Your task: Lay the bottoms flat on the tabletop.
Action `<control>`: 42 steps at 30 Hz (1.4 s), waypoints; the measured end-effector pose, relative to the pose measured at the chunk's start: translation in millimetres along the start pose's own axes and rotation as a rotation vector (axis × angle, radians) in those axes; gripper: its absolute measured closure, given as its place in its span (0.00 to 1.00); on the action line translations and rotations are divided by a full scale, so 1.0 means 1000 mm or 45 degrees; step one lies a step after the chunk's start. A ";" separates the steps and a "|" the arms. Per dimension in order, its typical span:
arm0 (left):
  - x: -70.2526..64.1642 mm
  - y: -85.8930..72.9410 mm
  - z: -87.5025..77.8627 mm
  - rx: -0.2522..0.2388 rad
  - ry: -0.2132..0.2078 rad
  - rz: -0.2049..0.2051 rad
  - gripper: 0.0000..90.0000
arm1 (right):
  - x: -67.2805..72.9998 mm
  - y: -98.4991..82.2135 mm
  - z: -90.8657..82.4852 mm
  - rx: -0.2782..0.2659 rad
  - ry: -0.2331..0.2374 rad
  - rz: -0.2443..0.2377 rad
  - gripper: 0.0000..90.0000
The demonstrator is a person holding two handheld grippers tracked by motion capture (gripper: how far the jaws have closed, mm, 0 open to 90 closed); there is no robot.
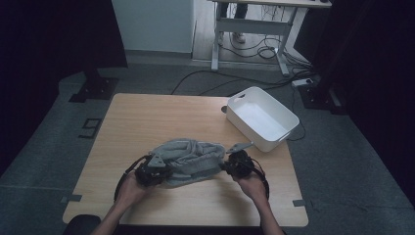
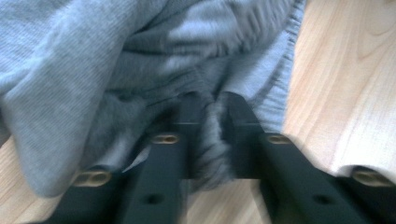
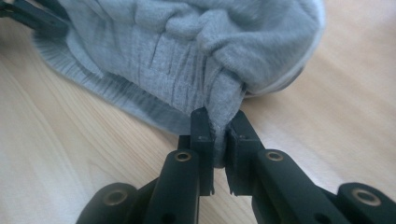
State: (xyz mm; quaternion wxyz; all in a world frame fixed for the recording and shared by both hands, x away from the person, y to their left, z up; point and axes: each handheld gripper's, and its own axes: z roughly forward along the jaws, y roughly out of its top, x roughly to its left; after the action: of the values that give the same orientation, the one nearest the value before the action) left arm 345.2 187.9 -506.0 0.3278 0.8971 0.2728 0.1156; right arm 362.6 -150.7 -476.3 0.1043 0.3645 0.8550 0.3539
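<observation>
Your left claw (image 1: 155, 172) and right claw (image 1: 234, 165) each clench opposite ends of the grey sweater (image 1: 188, 159), stretched crosswise on the bench (image 1: 147, 117).

A grey knitted garment (image 1: 191, 160) lies bunched and crumpled on the wooden surface (image 1: 147, 117), near its front edge. Its ribbed hem shows along the lower side, and folds of the soft cloth are gathered at both ends.

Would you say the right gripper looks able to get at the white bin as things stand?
Probably not yet: the right gripper is clamped on the grey garment. The white bin sits close beyond it with bare table between.
</observation>
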 end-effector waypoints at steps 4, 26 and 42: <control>0.008 0.007 -0.026 -0.121 -0.014 -0.044 0.94 | -0.001 0.009 -0.025 -0.054 -0.021 -0.007 0.93; 0.088 0.043 -0.062 -0.275 0.153 -0.266 0.57 | -0.034 0.067 -0.032 -0.105 -0.141 0.103 0.63; 0.032 -0.004 -0.017 -0.197 -0.140 -0.179 0.38 | -0.020 0.003 -0.005 0.044 -0.030 0.072 0.52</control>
State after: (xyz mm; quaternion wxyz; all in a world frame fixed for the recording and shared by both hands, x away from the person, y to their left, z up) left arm 363.0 217.2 -495.0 0.4178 0.8528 0.3068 0.0637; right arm 376.8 -165.8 -472.0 0.0980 0.3943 0.8491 0.3377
